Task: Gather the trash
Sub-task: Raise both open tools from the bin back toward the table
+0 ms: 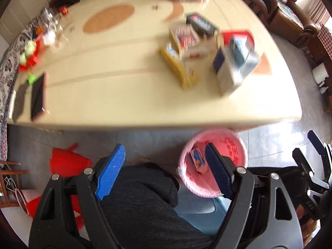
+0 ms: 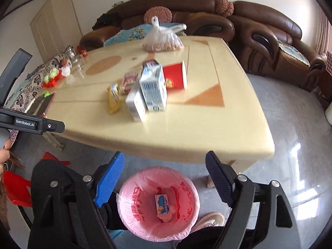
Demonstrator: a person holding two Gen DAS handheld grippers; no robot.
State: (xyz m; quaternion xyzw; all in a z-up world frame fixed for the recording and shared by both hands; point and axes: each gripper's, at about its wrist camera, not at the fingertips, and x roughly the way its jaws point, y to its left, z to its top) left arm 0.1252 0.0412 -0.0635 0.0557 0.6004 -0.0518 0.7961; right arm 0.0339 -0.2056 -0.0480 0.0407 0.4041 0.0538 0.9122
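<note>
A bin lined with a pink bag (image 2: 158, 203) stands on the floor below the table's near edge, with a small blue and orange box (image 2: 162, 205) lying in it. In the left wrist view the pink-lined bin (image 1: 213, 162) shows the same box (image 1: 198, 159). On the cream table (image 2: 186, 128) lie a blue and white carton (image 2: 153, 87), a white box (image 2: 136, 103), a yellow wrapper (image 2: 113, 98) and a red cup (image 2: 174, 76). My right gripper (image 2: 164, 178) hangs open above the bin, nothing between its fingers. My left gripper (image 1: 164, 170) is open and empty over a dark trouser leg.
A phone (image 1: 38, 97) lies at the table's left edge, beside glass jars (image 1: 49, 20) and red and green bits. A plastic bag of nuts (image 2: 162, 39) sits at the far side. Brown sofas (image 2: 269, 41) ring the table. A red stool (image 1: 68, 161) stands on the floor.
</note>
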